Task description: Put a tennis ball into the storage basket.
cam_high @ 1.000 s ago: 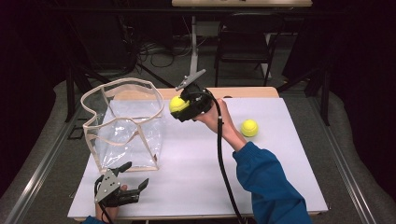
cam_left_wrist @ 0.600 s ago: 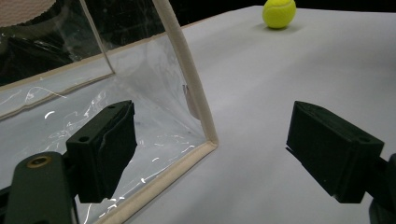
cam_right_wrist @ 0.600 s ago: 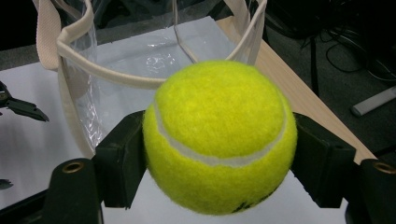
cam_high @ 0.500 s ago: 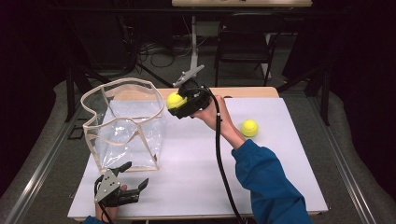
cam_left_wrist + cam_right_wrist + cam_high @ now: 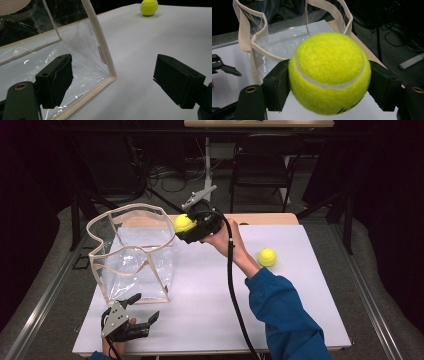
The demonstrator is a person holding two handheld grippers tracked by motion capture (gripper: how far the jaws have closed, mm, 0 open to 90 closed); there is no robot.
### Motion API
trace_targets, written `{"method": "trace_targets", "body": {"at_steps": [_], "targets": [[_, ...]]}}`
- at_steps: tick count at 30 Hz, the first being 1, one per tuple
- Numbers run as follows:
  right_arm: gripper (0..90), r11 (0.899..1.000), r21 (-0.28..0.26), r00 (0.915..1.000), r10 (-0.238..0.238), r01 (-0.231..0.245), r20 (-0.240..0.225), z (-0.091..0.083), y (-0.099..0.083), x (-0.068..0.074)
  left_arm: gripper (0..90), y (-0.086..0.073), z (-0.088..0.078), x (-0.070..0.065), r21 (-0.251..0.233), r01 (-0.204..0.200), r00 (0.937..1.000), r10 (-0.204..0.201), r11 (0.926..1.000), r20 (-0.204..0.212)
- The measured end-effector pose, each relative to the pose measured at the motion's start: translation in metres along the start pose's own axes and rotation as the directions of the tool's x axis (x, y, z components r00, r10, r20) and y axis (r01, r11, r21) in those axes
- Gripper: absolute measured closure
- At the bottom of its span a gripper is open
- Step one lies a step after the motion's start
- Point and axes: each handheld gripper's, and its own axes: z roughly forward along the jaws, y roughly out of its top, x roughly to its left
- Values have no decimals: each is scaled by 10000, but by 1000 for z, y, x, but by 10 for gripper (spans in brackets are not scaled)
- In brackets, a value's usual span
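right gripper [image 5: 186,227] fingers pinching a yellow tennis ball [image 5: 183,223], held in the air just at the rim of the clear bag [image 5: 131,255], on its right side. second tennis ball [image 5: 267,256] sits on the bench [image 5: 210,290], well apart to the right. left gripper [image 5: 145,322] low at the near bench edge by the bag's corner, fingers spread, nothing between them
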Motion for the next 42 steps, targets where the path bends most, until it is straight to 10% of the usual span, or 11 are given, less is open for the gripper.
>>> {"method": "trace_targets", "body": {"at_steps": [42], "targets": [[260,9935,-1140,10000,74,-70,36,6,28,11,158,0,0,0,-40,-6,10000,6,10000,39]]}}
